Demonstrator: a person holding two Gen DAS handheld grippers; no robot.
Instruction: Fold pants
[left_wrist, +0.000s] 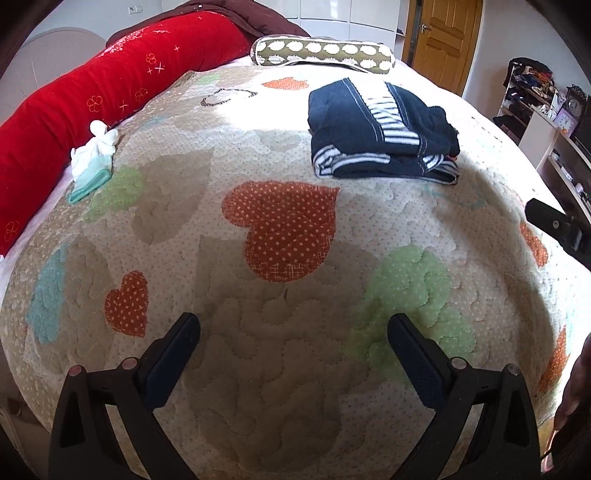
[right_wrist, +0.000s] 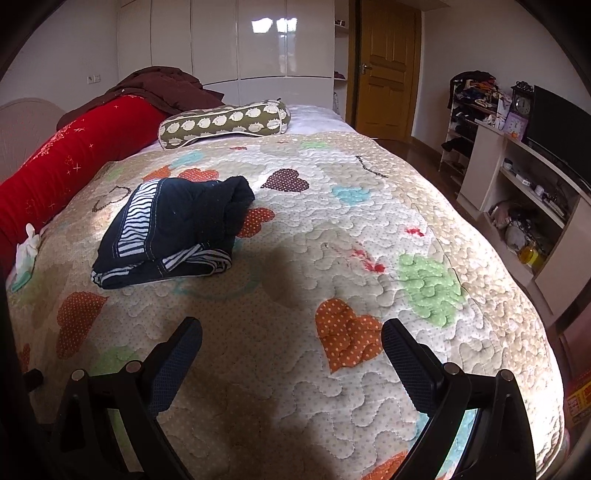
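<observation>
I'm hovering both grippers, left gripper and right gripper, spread wide and empty; the pants are looking soft and floppy, so I'm eyeing the striped hem.

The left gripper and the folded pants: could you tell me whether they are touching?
Apart. The left wrist view shows the open left gripper with bare quilt between it and the pants.

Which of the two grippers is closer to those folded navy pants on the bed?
Neither clearly. The navy pants lie well ahead and right of the open left gripper, and ahead and left of the open right gripper. Neither touches them.
</observation>
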